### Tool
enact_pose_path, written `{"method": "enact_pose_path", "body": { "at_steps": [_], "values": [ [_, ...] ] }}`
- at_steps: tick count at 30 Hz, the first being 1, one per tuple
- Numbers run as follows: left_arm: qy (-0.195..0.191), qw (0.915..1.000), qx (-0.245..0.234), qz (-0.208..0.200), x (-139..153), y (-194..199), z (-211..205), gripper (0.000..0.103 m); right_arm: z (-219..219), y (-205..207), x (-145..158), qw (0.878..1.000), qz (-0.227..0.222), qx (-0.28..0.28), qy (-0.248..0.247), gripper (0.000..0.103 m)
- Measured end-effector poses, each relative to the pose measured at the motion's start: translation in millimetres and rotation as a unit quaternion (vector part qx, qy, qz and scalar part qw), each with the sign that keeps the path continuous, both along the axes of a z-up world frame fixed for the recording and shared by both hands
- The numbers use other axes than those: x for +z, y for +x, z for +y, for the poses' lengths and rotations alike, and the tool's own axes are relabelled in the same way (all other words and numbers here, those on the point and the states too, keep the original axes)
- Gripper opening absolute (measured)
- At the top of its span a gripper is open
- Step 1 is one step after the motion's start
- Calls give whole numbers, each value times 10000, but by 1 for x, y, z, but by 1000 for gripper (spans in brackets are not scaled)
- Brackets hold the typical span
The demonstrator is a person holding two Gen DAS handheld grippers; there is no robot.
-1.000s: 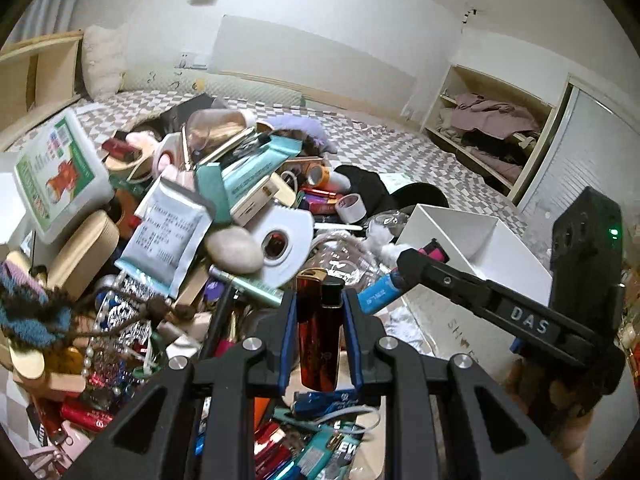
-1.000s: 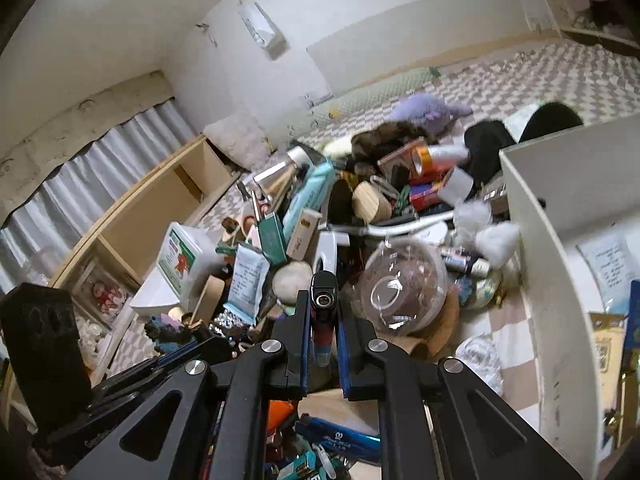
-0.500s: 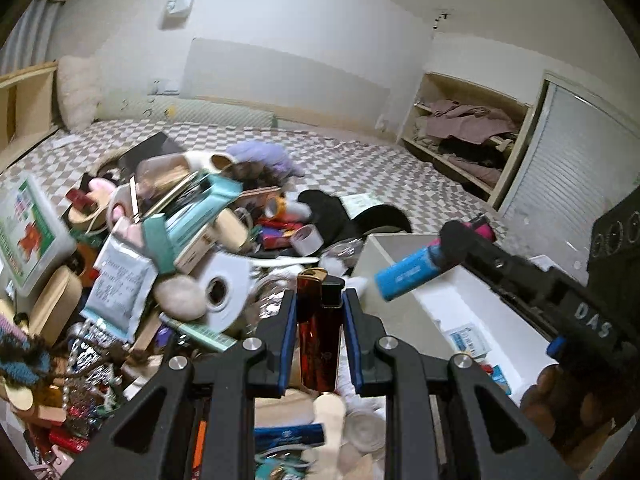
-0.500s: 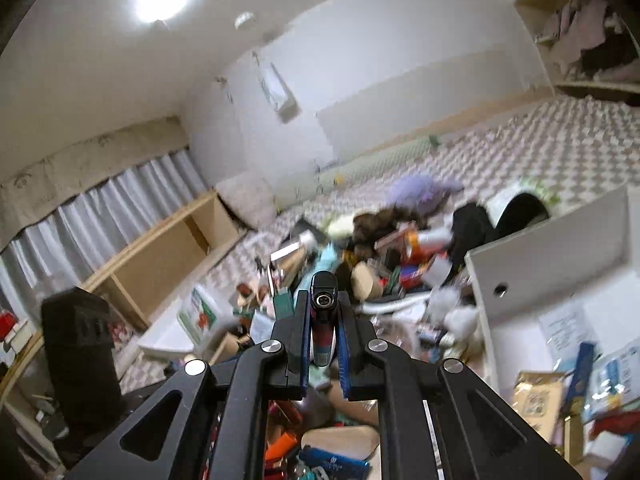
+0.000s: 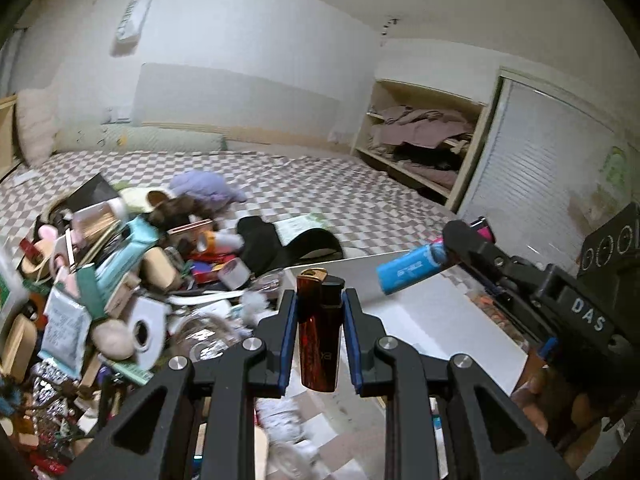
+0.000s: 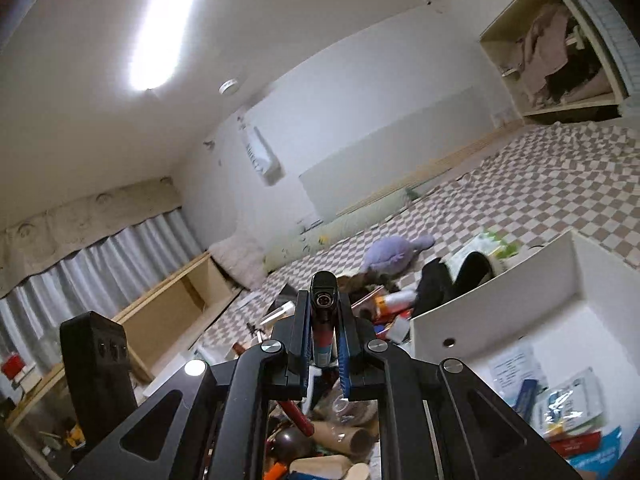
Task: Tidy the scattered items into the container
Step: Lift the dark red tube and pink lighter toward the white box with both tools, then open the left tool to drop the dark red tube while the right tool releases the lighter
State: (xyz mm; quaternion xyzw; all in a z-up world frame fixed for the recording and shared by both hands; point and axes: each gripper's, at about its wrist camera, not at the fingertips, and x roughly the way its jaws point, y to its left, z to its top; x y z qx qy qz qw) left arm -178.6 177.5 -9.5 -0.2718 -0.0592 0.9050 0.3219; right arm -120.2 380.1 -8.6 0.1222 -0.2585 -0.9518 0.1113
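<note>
White letters "DAS" stand on the black body of the right gripper, at the right of the left wrist view. The print on the blue tube it holds, and on the papers in the white box, is too blurred to read.

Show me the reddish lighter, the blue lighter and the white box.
Glossy reddish-brown lighter point(image 5: 318, 344), left wrist view, mid-body.
Blue plastic lighter point(image 5: 410, 270), left wrist view, barrel.
White rectangular box point(image 6: 500, 292), right wrist view, inner wall.
</note>
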Motion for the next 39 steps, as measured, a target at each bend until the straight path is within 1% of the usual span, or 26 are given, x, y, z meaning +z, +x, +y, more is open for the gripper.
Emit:
{"method": "enact_pose_path", "body": {
  "at_steps": [8,20,24,28,33,39],
  "values": [
    [126,9992,-359,121,15,4,31,22,25,13,1,9992,15,-382,-82,13],
    [171,9961,-832,243,25,9,76,22,63,32,-2,9949,-40,-949,-351,12],
    [167,9949,-967,223,23,11,89,22,75,37,-6,9931,-20,-1057,-517,13],
    [100,9939,-1089,153,17,13,105,22,84,41,-10,9913,-75,-1186,-564,12],
    [-31,9925,-1217,84,7,16,123,22,97,41,-18,9875,-310,-1437,-579,12],
    [-242,9907,-1338,-12,-9,22,143,22,107,40,-29,9841,-575,-1552,-642,12]
  ]
}}
